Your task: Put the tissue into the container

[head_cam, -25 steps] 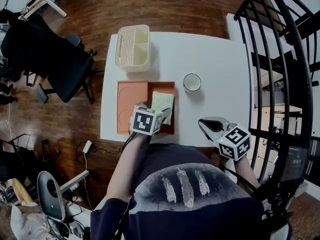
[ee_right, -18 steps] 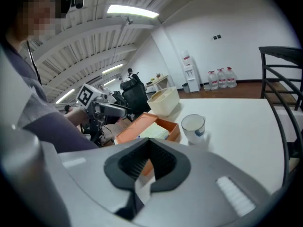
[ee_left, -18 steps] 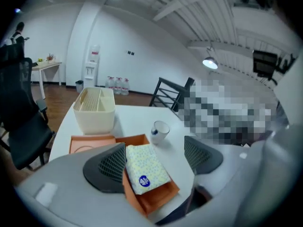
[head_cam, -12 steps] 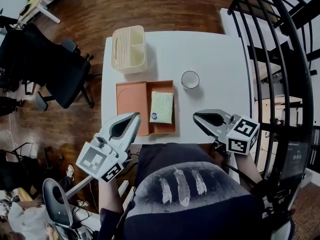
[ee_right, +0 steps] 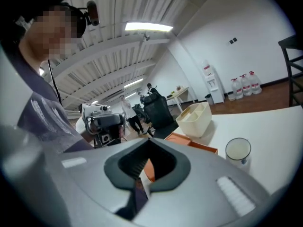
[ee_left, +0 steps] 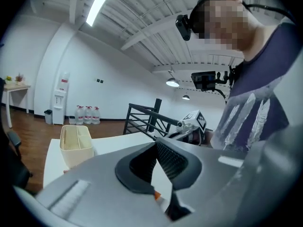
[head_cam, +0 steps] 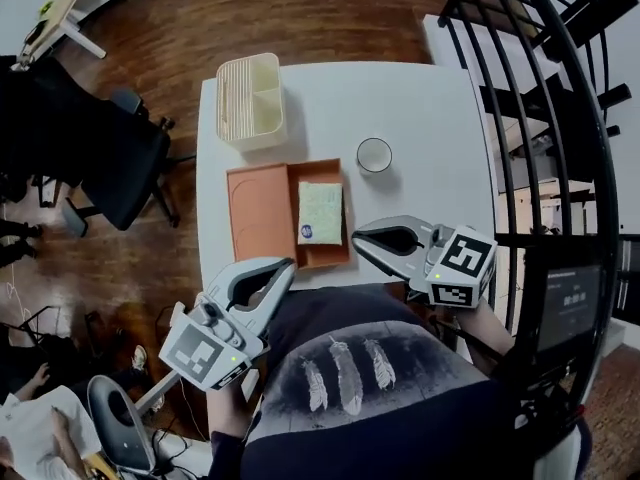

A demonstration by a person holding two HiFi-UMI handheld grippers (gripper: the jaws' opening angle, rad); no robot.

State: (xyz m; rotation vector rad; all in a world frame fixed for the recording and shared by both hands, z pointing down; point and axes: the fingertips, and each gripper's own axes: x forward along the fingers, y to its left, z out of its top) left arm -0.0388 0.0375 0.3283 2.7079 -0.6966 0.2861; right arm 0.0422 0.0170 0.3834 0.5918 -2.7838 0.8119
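A pale green and white tissue pack lies flat in the right compartment of an orange tray on the white table. Nothing touches the pack. My left gripper hangs off the table's near edge, below the tray, shut with nothing between its jaws. My right gripper sits over the near edge just right of the tray, also shut and empty. A cream two-compartment container stands at the table's far left; it also shows in the left gripper view and the right gripper view.
A round white cup stands right of the tray, seen again in the right gripper view. A black office chair is left of the table and black stair railings run along its right side. The floor is wood.
My left gripper drew back from over the tissue in the tray, off the near edge, and its jaws closed empty. The tissue pack stayed in the tray. My right gripper shifted slightly left.
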